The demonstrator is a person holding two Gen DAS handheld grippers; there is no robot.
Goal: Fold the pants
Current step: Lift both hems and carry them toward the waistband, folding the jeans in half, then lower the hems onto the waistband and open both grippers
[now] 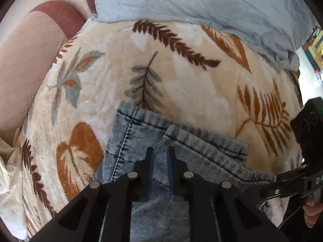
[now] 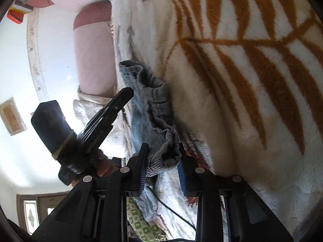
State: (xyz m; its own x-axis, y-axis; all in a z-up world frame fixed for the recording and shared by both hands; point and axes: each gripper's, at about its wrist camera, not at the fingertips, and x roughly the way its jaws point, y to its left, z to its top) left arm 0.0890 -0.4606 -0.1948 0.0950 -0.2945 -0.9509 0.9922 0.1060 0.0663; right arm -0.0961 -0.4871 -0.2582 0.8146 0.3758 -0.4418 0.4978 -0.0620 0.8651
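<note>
Washed blue denim pants (image 1: 201, 141) lie on a cream blanket with leaf prints (image 1: 181, 80). My left gripper (image 1: 160, 153) points steeply down onto them, its narrow jaws closed on a fold of denim near a stitched seam. In the right wrist view the pants (image 2: 159, 109) hang bunched along the blanket's edge (image 2: 222, 80). My right gripper (image 2: 162, 149) is shut on a ribbed grey-blue bunch of that cloth. The left gripper's fingers (image 2: 121, 98) show to its left, slanting down at the denim.
A light blue quilt (image 1: 201, 4) lies at the far end of the bed. A pink and maroon headboard (image 1: 30, 60) stands to the left. A person's hand (image 1: 310, 211) holds the right tool. A black cable (image 2: 171, 211) runs below the pants.
</note>
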